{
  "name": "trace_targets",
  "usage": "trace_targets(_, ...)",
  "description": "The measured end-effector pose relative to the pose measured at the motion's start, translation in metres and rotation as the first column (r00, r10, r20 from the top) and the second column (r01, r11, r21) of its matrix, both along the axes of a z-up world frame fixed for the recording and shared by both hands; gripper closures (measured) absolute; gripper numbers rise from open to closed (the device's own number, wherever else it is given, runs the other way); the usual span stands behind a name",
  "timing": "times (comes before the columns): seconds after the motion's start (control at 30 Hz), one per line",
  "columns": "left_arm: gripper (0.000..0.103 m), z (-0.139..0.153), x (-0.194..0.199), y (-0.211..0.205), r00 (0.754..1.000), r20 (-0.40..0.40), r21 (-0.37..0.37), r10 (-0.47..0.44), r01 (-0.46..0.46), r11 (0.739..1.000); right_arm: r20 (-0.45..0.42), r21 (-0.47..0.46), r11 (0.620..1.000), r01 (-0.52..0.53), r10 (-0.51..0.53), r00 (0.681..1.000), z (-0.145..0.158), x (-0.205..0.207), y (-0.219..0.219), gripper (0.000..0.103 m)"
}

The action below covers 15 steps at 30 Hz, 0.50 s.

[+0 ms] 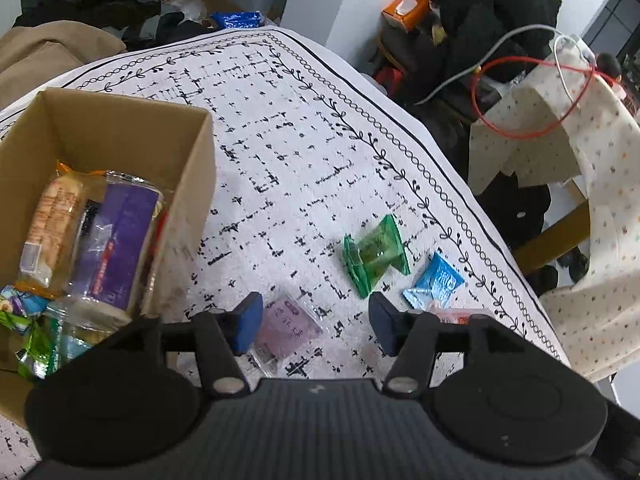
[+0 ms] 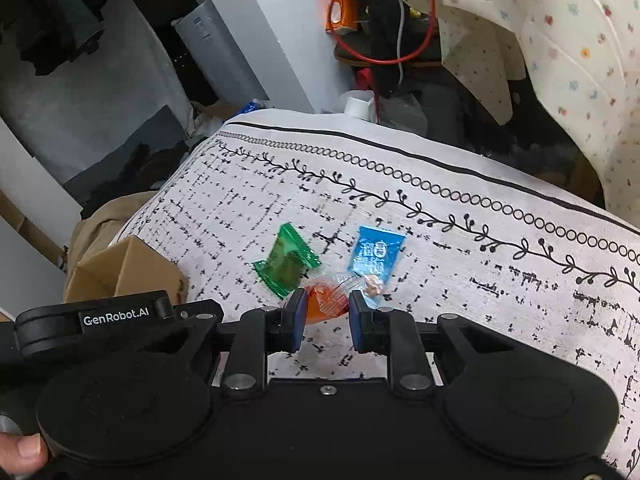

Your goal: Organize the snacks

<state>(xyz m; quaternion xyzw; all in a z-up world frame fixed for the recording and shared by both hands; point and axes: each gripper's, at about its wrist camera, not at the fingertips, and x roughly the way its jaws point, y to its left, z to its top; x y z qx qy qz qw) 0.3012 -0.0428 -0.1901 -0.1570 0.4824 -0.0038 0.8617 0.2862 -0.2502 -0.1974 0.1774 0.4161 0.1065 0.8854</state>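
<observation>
The cardboard box (image 1: 120, 128) is cut off at the left edge; the left gripper (image 1: 316, 324) hides the pink packet's (image 1: 288, 324) near end.

a patterned tablecloth (image 1: 304, 128) covers the table. beyond its edge, a red cable (image 1: 532, 96) loops over floral fabric (image 1: 600, 208). an orange tissue box (image 1: 404, 10) sits behind.

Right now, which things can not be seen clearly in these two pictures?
- Purple packet, left wrist view: near end hidden by the left claw.
- Cardboard box, left wrist view: cut by the left edge, lower snacks buried.
- Orange snack, right wrist view: the right claw covers its sides.
- Blue packet: print too blurred to read.
</observation>
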Motion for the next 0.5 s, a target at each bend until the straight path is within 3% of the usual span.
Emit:
trace_targets(0.3,0.043,-0.028,0.008,-0.015,0.998,-0.064,0.099,-0.025,0.031,0.995,-0.019,0.027,1.000,0.005,-0.004,1.000,-0.012,0.001,-0.008,0.081)
trace_targets(0.5,0.045,-0.036,0.007,-0.021,0.999,-0.042,0.174,-0.035,0.042,0.984,-0.030,0.042,0.999,0.006,-0.004,1.000,-0.017,0.003,-0.012,0.081)
